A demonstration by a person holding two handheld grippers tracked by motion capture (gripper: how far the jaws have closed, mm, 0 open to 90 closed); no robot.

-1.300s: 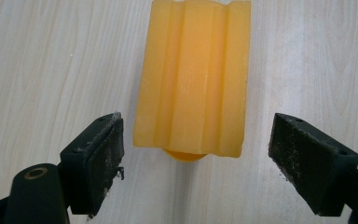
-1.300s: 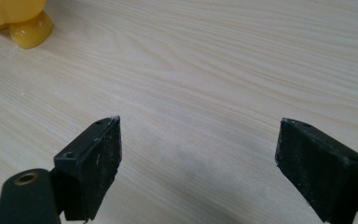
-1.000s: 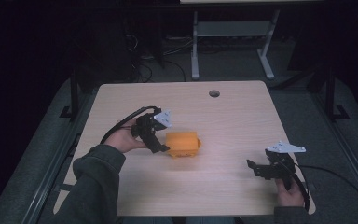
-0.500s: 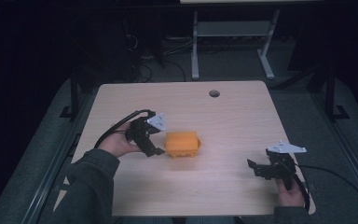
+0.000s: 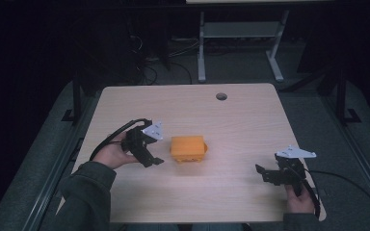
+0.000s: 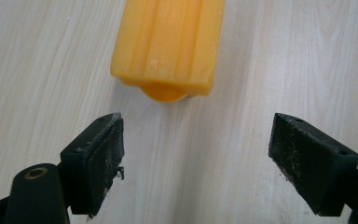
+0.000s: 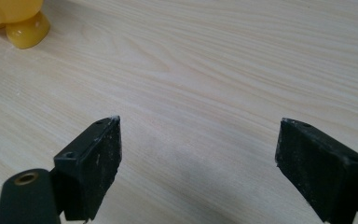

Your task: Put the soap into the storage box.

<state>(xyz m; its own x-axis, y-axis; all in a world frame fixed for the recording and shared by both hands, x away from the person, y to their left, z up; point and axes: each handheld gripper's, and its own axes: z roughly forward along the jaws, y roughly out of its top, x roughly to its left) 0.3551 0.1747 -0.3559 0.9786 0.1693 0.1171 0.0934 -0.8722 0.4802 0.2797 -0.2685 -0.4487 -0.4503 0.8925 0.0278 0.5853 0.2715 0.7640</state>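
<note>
Orange block point(image 6: 168, 46) on the table point(image 5: 250, 125), just ahead of the left gripper's point(image 6: 196, 149) wide-spread, empty jaws.

Before you lies a pale wood-grain surface point(image 5: 250, 125) with rounded corners; near its far edge you see a round cable hole point(image 5: 221, 96). An orange plastic block point(image 5: 188, 148) lies directly on it, near the middle, slightly to your left.
</note>
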